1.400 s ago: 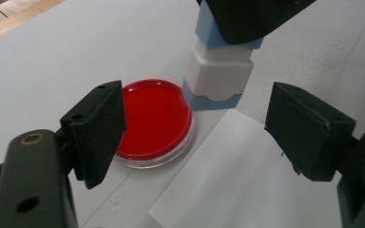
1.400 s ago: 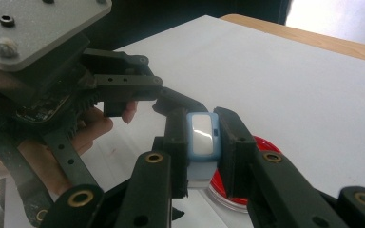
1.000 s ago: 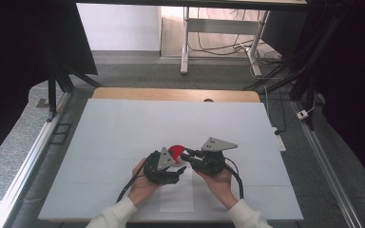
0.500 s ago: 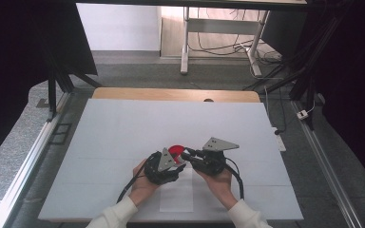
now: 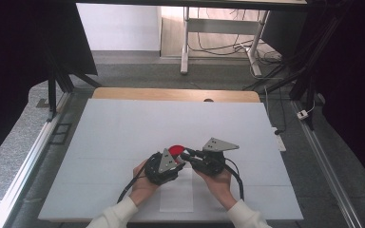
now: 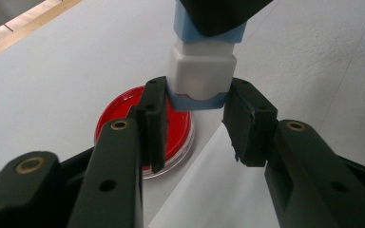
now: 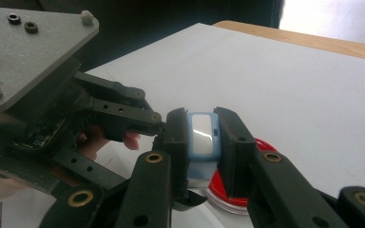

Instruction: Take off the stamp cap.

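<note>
My right gripper [image 7: 202,124] is shut on a small blue-and-white block [image 7: 201,137], holding it just above a red round dish [image 7: 228,192] on the white table [image 5: 171,118]. The left gripper [image 6: 196,102] meets it from the other side. Its jaws have just been closing, and its pads now press on both sides of the block's white, blue-rimmed end [image 6: 200,71]. In the high view both grippers, left [image 5: 182,162] and right [image 5: 186,155], come together beside the red dish [image 5: 175,150] near the table's front middle. The dish [image 6: 123,114] lies flat behind the left jaw.
A white paper sheet [image 5: 177,195] lies on the table under the hands, its corner [image 6: 209,190] under the left jaws. A wooden strip [image 5: 171,94] borders the table's far edge. Metal rails and dark frames run along both sides.
In the high view the hands, both grippers and the red dish stay where they were. Too small there to tell any jaw movement.
</note>
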### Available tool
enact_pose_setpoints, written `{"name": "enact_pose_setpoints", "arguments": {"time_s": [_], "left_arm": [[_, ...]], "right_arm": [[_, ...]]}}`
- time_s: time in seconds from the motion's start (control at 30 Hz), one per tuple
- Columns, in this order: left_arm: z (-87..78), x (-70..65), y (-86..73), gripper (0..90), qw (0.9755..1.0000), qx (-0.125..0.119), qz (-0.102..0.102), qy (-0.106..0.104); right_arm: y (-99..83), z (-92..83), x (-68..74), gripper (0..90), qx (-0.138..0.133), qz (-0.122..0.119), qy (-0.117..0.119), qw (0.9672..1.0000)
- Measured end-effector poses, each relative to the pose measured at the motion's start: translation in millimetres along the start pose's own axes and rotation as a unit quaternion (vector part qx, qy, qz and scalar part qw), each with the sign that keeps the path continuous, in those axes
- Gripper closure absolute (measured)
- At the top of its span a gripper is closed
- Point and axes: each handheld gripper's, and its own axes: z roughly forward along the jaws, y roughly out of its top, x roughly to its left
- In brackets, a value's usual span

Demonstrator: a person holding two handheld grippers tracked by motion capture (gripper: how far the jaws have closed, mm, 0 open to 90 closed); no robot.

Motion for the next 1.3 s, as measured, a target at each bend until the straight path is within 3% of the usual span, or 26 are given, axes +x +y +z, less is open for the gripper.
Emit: {"name": "enact_pose_setpoints", "arguments": {"time_s": [0.5, 1.3], "left_arm": [[1.2, -0.6, -0.3, 63.0, 1.0, 0.002, 0.002, 0.006], [2.9, -2.7, -2.5, 65.3, 0.9996, 0.013, 0.022, 0.015]], "right_arm": [[-0.9, -0.2, -0.4, 74.9, -0.005, 0.003, 0.0, 1.0], [-3.9, 1.6, 1.8, 75.0, -0.004, 0.0, -0.01, 0.9999]]}}
